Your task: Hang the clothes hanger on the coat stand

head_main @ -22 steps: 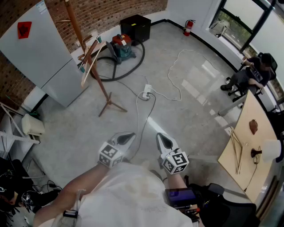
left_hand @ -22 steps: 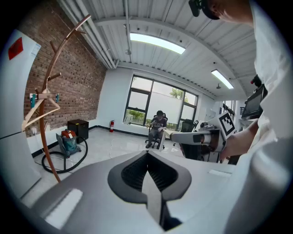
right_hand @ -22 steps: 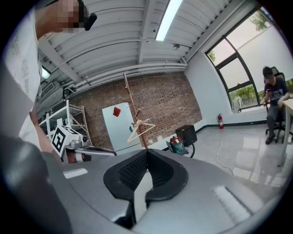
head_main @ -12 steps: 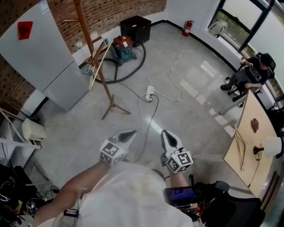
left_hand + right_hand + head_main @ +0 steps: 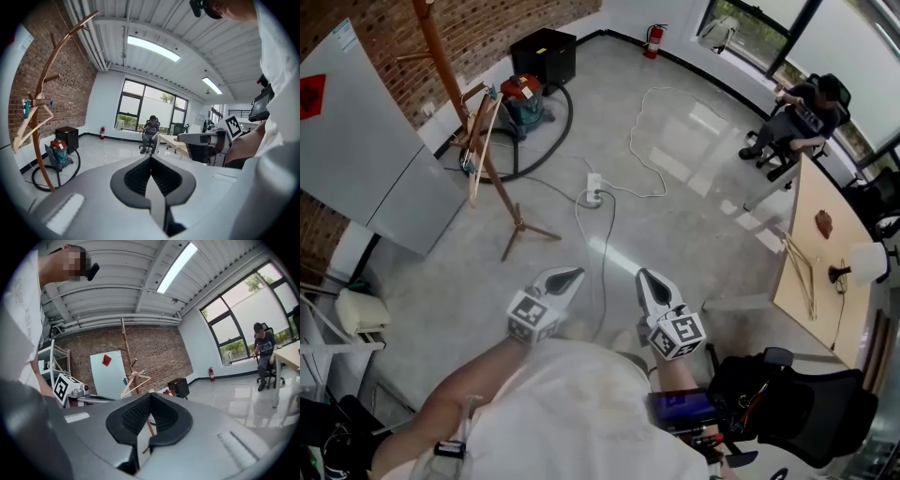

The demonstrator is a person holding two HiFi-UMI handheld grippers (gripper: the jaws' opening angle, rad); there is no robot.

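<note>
A pale concrete floor (image 5: 694,187) is seen spread across an open room, closed off behind the coat stand (image 5: 447,70) by a red brick wall (image 5: 487,19). A large white panel (image 5: 366,141) with a red sign is leaned against that wall, just to the left of the coat stand. Well apart from the stand, at the far right, a wooden counter (image 5: 811,262) is set under the windows, and a seated person (image 5: 797,112) is seen at its far end. A black box (image 5: 544,54) is placed by the wall to the right of the stand, and a red-and-teal vacuum cleaner (image 5: 523,98) with a looped black hose is parked between the two. A white cable with a power strip (image 5: 594,192) is laid over the floor near the stand's feet.

The wooden clothes hanger (image 5: 475,183) is found hung on a side peg of the tilted coat stand, dangling beside the pole.

The left gripper (image 5: 567,277) and the right gripper (image 5: 649,286) are held side by side close to the person's body, well apart from the coat stand, near level with a slight downward tilt, and their tips are angled toward each other. The jaws of both are pressed together, with nothing caught between them.
</note>
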